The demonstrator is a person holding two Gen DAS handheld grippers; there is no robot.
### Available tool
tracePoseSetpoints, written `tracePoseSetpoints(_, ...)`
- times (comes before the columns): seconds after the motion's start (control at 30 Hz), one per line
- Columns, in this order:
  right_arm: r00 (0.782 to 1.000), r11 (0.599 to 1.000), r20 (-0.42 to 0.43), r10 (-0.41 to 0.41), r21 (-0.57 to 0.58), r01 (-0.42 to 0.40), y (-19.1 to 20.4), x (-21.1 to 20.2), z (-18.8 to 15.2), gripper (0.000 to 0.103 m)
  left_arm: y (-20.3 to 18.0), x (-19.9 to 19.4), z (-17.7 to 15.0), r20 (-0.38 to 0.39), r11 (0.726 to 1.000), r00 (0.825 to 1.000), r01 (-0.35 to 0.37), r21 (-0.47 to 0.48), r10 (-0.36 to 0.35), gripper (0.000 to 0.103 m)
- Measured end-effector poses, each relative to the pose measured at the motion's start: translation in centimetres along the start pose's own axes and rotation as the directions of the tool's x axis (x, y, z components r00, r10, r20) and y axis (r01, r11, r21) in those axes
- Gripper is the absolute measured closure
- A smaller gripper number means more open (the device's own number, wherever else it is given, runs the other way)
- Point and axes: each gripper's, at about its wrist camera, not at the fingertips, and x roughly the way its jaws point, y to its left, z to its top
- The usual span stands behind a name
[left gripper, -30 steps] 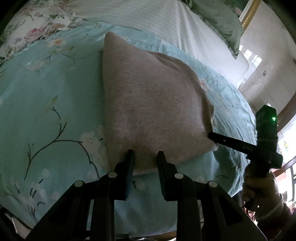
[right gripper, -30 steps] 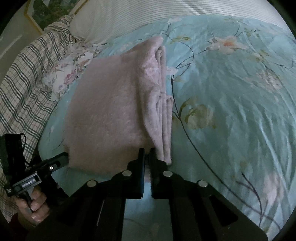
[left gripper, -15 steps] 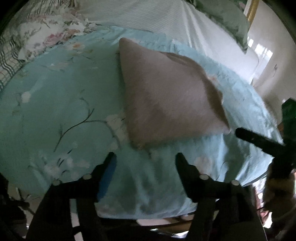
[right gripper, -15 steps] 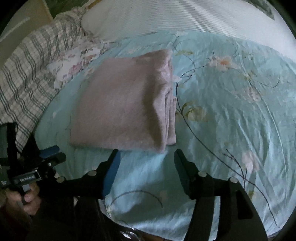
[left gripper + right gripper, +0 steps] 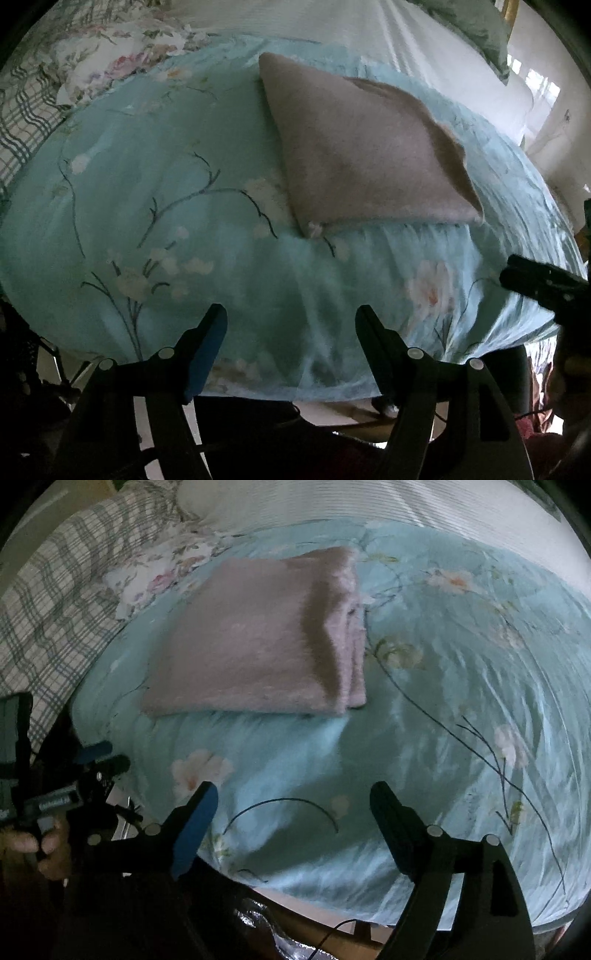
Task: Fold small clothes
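Pinkish-mauve fleecy garment (image 5: 362, 147) lies folded into a flat rectangle on the bed's pale teal floral quilt (image 5: 155, 206), near its front edge. Top face smooth; stacked layers show along its right side in the right wrist view (image 5: 356, 635). Left hand-held gripper (image 5: 291, 325) released, jaws wide apart, nothing between them, short of the garment. Right hand-held gripper (image 5: 293, 801) likewise released; its jaws have just been opening, over bare quilt.

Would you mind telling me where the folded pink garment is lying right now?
The folded pink garment lies flat on the light blue floral bedspread, upper left of centre in the right wrist view, near the floral pillow and beyond both open grippers.
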Motion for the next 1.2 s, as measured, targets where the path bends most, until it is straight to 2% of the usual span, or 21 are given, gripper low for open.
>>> tracePoseSetpoints(0.1, 1.000, 1.000, 0.018, -0.007, -0.026, 0.008, 0.5, -0.8, 0.6, 0.018, -0.3, -1.2, 0.7, 0.061, 0.998, 0.996, -0.064, 0.005, 0.064, 0.030)
tracePoseSetpoints(0.2, 0.998, 0.998, 0.067, -0.009, -0.053, 0.013, 0.7, -2.5, 1.9, 0.017, -0.5, -3.1, 1.8, 0.126, 0.996, 0.988, -0.086, -0.003, 0.086, 0.029)
tracePoseSetpoints(0.23, 0.997, 0.998, 0.082, -0.011, -0.058, 0.016, 0.8, -2.9, 2.2, 0.013, -0.7, -3.8, 2.2, 0.150, 0.996, 0.985, -0.087, -0.001, 0.086, 0.028)
tracePoseSetpoints(0.27, 0.994, 0.998, 0.104, -0.018, -0.063, 0.024, 0.9, -3.5, 2.5, 0.007, -1.0, -4.5, 2.7, 0.167, 0.996, 0.982, -0.088, 0.016, 0.084, 0.024)
tracePoseSetpoints(0.33, 0.990, 0.996, 0.141, -0.030, -0.082, 0.042, 1.1, -4.3, 3.2, 0.003, -2.0, -5.2, 3.7, 0.179, 0.989, 0.978, -0.127, 0.082, 0.111, 0.022)
tracePoseSetpoints(0.37, 0.988, 0.994, 0.153, -0.034, -0.096, 0.049, 1.3, -4.6, 3.5, 0.002, -2.5, -5.6, 4.1, 0.195, 0.981, 0.970, -0.164, 0.108, 0.141, 0.020)
tracePoseSetpoints(0.43, 0.986, 0.991, 0.162, -0.037, -0.123, 0.058, 1.6, -4.6, 3.9, 0.002, -3.1, -6.0, 4.5, 0.212, 0.974, 0.964, -0.188, 0.123, 0.159, 0.015)
tracePoseSetpoints(0.5, 0.987, 0.989, 0.154, -0.033, -0.135, 0.054, 1.7, -4.1, 4.2, 0.002, -3.3, -5.9, 4.9, 0.208, 0.973, 0.964, -0.193, 0.127, 0.164, 0.005)
tracePoseSetpoints(0.53, 0.988, 0.990, 0.149, -0.031, -0.134, 0.051, 1.6, -3.9, 4.3, 0.002, -3.4, -5.7, 5.1, 0.203, 0.973, 0.965, -0.194, 0.126, 0.166, 0.004)
tracePoseSetpoints(0.8, 0.996, 0.993, 0.086, -0.027, -0.115, 0.037, 0.8, -1.1, 5.3, 0.002, -2.6, -2.9, 6.2, 0.115, 0.973, 0.977, -0.195, 0.121, 0.181, 0.004)
tracePoseSetpoints(1.2, 0.999, 0.996, 0.044, -0.026, -0.086, 0.029, -0.6, 0.7, 8.3, 0.002, -3.2, -1.3, 9.1, 0.111, 0.964, 0.971, -0.225, 0.139, 0.211, 0.004)
